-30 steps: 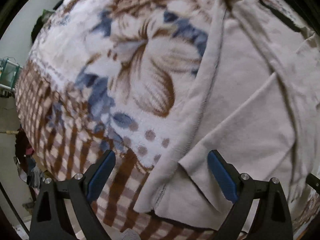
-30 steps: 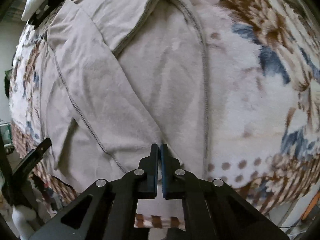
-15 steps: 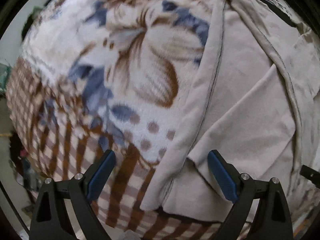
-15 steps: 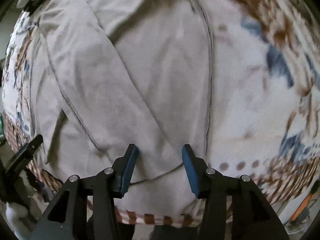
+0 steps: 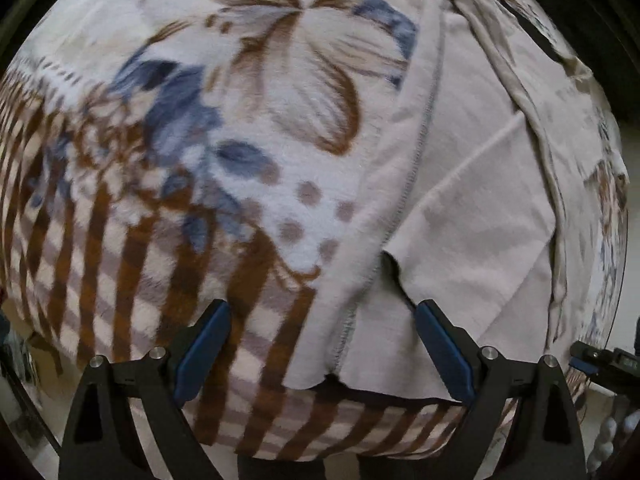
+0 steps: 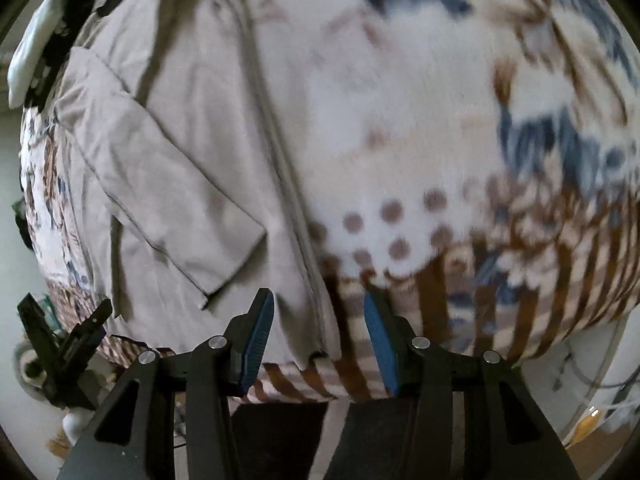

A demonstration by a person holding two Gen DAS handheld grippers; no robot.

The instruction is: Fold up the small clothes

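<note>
A small beige garment [image 5: 480, 200] with grey stitched seams lies flat on a floral fleece blanket [image 5: 240, 120], one sleeve folded over its body. My left gripper [image 5: 322, 344] points down over the garment's near left corner. Its jaws are closing, with the hem between them and the pads clear of the cloth. In the right wrist view the garment [image 6: 180, 160] fills the left side. My right gripper [image 6: 318, 332] stands open astride its near right hem corner, where cloth meets blanket [image 6: 440, 120]. Each gripper shows in the other's view: the right gripper [image 5: 600, 364] and the left gripper [image 6: 68, 340].
The blanket's brown checked border [image 5: 120, 280] runs along the near edge, where the surface drops away below the fingers. A white and black object [image 6: 32, 52] lies past the garment's far end. Cables and an orange patch [image 6: 592, 420] show low on the right.
My right gripper went from shut on the garment's cloth to open and slid right to the hem corner. My left gripper moved toward the garment, whose corner now sits between its slightly narrower jaws.
</note>
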